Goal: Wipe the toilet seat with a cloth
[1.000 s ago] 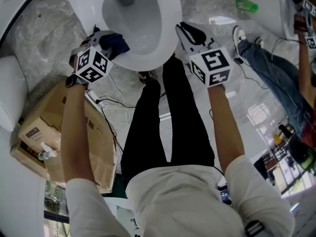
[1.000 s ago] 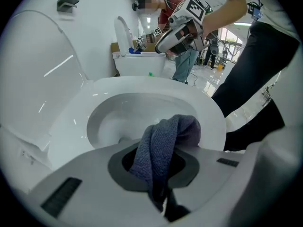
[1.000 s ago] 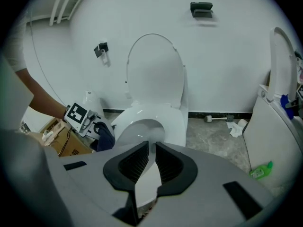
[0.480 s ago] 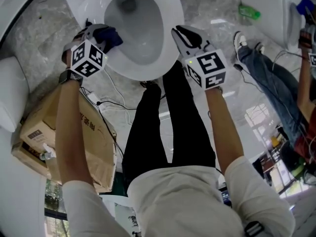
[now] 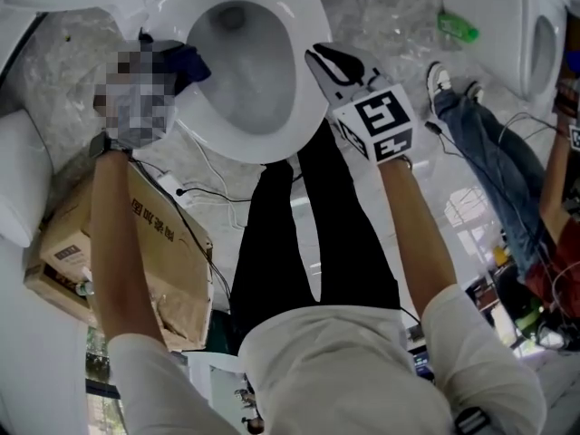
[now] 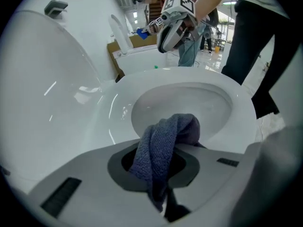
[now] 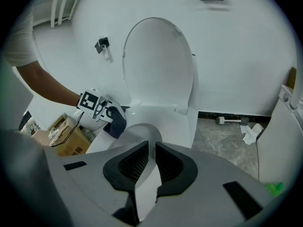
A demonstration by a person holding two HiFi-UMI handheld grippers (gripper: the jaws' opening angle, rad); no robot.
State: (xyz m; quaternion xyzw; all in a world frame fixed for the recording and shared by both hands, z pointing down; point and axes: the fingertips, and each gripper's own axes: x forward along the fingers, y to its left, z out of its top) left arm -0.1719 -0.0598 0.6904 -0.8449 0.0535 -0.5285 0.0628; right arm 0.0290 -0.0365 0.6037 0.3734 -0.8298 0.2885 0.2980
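Note:
The white toilet seat (image 5: 258, 148) rings the bowl at the top of the head view, and the lid (image 7: 158, 65) stands raised against the wall. My left gripper (image 5: 172, 60) is at the seat's left rim, shut on a dark blue cloth (image 5: 192, 62). In the left gripper view the cloth (image 6: 163, 141) bunches out of the jaws onto the rim (image 6: 246, 112). My right gripper (image 5: 319, 57) hovers over the seat's right side. Its pads (image 7: 130, 162) stand almost together with only a thin slit between them and nothing in it.
A cardboard box (image 5: 163, 261) sits on the floor to the left, with cables (image 5: 208, 193) beside it. Another person's legs in jeans (image 5: 494, 143), a green bottle (image 5: 456, 27) and a second toilet (image 5: 544, 34) are at the right. My own legs stand in front of the bowl.
My left gripper has slid with the cloth up along the seat's left rim, away from the front. My right gripper has shifted a little up and left over the right rim.

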